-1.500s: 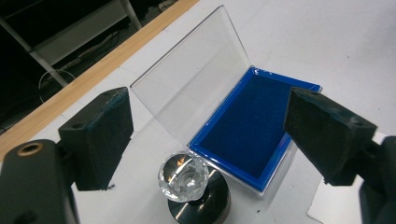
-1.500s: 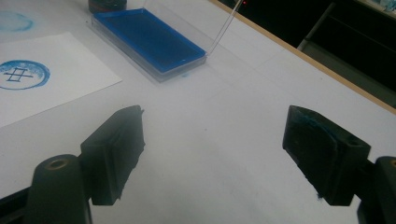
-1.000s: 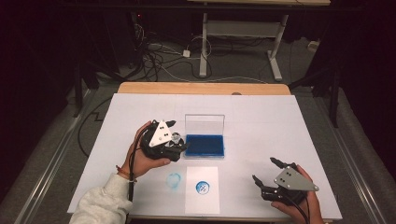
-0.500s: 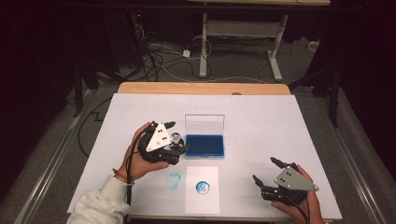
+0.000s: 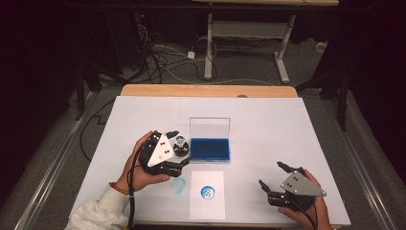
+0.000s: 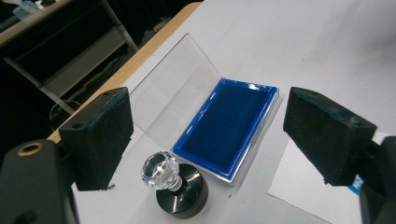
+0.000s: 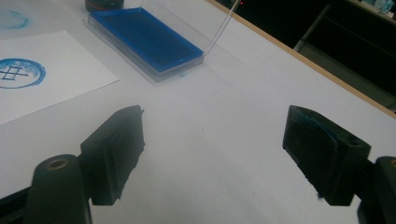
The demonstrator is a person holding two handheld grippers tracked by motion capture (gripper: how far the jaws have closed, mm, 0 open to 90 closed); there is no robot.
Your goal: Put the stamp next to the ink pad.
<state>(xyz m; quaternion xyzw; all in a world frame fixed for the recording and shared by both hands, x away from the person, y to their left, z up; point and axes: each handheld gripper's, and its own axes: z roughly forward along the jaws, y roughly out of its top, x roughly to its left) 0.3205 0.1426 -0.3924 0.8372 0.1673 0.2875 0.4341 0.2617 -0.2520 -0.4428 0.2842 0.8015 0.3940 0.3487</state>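
Overall: a white surface with a wooden strip along its far edge, dark floor and cables beyond.
Left tongs: held in the person's left hand, jaws spread wide, nothing pinched; the stamp stands between them on the surface, touching neither pad.
Stamp: upright, clear faceted knob on a round black base, just beside the near-left corner of the ink pad case.
Ink pad case: lies mid-surface, blue pad exposed, clear lid raised upright along its far edge.
Paper sheet: white, near the front edge, just in front of the case, carrying a round blue print.
Smudge: a faint blue ring on the bare surface, just left of the sheet.
Right tongs: in the right hand near the front right corner, jaws spread, empty, above bare surface.
Open room: the far half and the right side of the surface lie bare; the sheet's front edge sits close to the surface's front edge.
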